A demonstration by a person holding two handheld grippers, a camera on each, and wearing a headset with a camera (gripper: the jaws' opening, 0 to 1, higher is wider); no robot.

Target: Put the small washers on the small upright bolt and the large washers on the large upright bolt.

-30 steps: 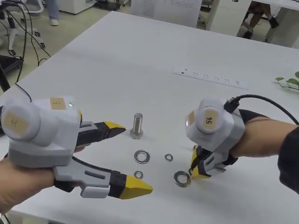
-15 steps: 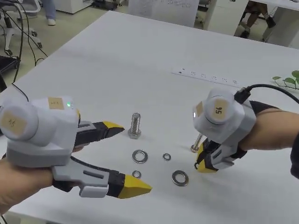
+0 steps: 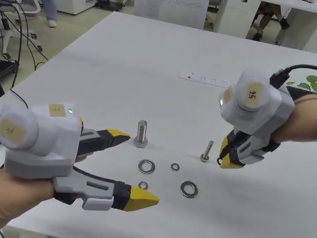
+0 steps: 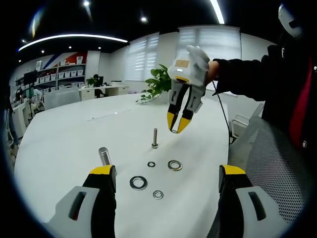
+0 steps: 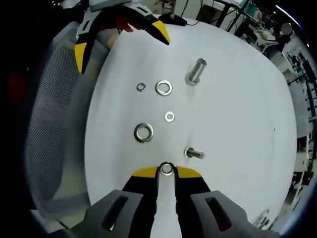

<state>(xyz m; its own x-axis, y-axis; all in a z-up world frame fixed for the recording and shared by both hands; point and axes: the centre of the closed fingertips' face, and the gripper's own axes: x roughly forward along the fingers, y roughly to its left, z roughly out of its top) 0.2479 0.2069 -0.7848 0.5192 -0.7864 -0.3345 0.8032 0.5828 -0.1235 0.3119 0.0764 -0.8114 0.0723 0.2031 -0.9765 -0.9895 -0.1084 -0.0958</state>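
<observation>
At the left, the left gripper (image 3: 134, 166), white-bodied with yellow-tipped black jaws, hovers low over the white workbench (image 3: 148, 74). Its jaws are wide apart and hold nothing. Just beyond its upper tip stands the large threaded steel bolt (image 3: 141, 134), head down, with no washer on it. Nearer the person lie four loose rings, all apart: two large flat steel washers (image 3: 146, 166) and two small steel washers (image 3: 175, 166). Further right stands the small slim steel bolt (image 3: 206, 150), also bare. Just to its right, raised, hangs the right gripper (image 3: 229, 159), its jaws closed on a small silver washer (image 5: 167, 169) pinched by the rim at the very tips.

That thin grip looks like the weak spot: a slight twist could flip the washer out. The small bolt rests only on its head, so a jaw tip or the ring's rim brushing the shaft would likely topple it.

A second ago the right gripper was down beside the nearer large washer, hiding the small bolt; now it is up and rightward. The left gripper and loose washers keep their places.
</observation>
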